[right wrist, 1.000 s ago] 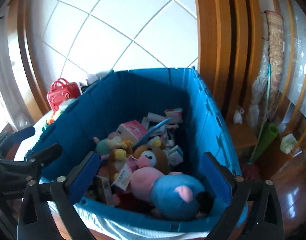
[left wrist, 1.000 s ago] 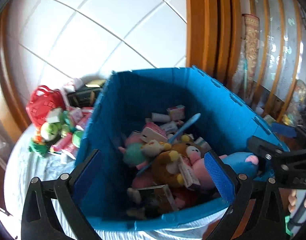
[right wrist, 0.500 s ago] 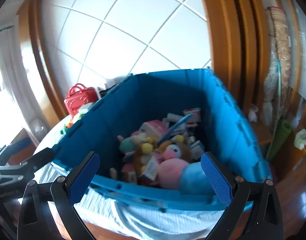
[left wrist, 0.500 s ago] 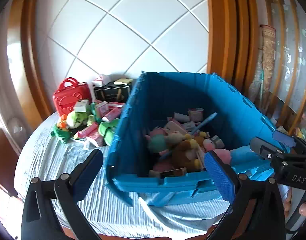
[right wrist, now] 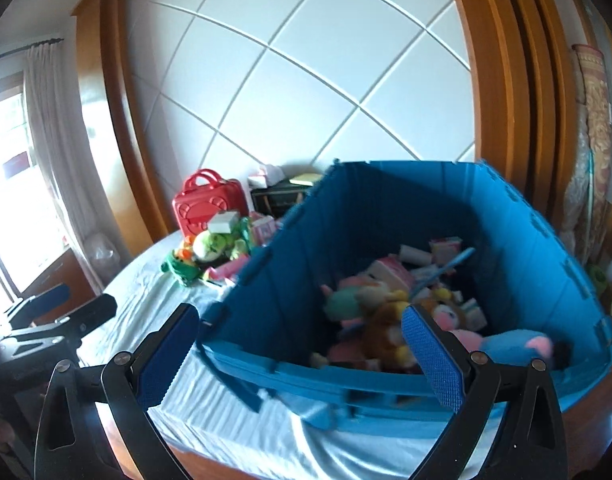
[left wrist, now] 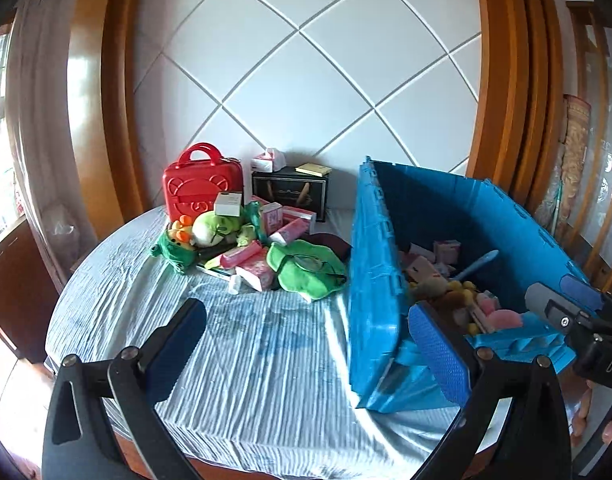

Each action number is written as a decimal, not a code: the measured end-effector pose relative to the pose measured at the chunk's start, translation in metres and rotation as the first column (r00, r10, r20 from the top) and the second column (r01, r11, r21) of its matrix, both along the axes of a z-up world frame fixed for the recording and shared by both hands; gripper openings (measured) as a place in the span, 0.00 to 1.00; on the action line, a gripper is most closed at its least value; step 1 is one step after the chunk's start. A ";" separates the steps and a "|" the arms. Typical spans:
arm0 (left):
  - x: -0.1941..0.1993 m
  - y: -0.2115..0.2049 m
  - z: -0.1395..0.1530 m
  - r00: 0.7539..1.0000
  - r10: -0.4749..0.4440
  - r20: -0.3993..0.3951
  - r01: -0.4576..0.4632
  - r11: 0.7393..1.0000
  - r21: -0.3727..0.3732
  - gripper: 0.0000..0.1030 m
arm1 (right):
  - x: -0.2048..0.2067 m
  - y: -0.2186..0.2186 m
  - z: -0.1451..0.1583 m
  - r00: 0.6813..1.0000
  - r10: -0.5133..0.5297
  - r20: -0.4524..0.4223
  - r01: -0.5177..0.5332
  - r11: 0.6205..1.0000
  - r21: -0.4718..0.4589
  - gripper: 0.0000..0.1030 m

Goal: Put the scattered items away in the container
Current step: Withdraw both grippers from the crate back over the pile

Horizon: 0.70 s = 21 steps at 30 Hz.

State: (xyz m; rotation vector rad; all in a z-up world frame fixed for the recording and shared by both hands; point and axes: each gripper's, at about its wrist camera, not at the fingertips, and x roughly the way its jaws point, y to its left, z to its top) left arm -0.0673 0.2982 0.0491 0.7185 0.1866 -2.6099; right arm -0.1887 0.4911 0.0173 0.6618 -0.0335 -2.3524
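A blue plastic crate (left wrist: pixel 371 292) (right wrist: pixel 385 232) stands on the right of a table with a striped cloth, holding plush toys (right wrist: pixel 385 316) and small boxes. A heap of loose items lies left of it: a green frog plush (left wrist: pixel 216 229), a green cloth pouch (left wrist: pixel 302 270), pink packets (left wrist: pixel 242 256). My left gripper (left wrist: pixel 306 344) is open and empty, held back over the table's near edge. My right gripper (right wrist: pixel 302 350) is open and empty before the crate's near wall. Each gripper shows at the edge of the other's view.
A red toy case (left wrist: pixel 202 188) and a black box (left wrist: pixel 292 196) with a tissue pack (left wrist: pixel 268 160) stand at the back against a white tiled wall. Wooden frames flank the wall. The cloth (left wrist: pixel 242 352) between the heap and my left gripper is bare.
Both grippers have pulled back and up from above the crate. The left view has swung left, so the heap of loose items now sits at its middle.
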 end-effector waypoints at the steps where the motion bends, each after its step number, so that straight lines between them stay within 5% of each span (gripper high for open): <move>1: 0.006 -0.015 -0.001 1.000 0.005 -0.002 -0.005 1.000 -0.007 1.00 | 0.007 -0.011 0.000 1.000 -0.001 -0.010 0.001 1.000 -0.008 1.00; 10: 0.054 -0.156 -0.019 1.000 0.028 0.002 -0.028 0.999 -0.034 1.00 | 0.058 -0.131 -0.006 1.000 -0.024 -0.010 0.023 0.997 -0.077 1.00; 21: 0.036 -0.251 -0.067 0.996 0.038 0.083 -0.045 0.996 0.082 1.00 | 0.040 -0.238 -0.046 0.997 0.002 0.078 -0.007 0.998 0.069 1.00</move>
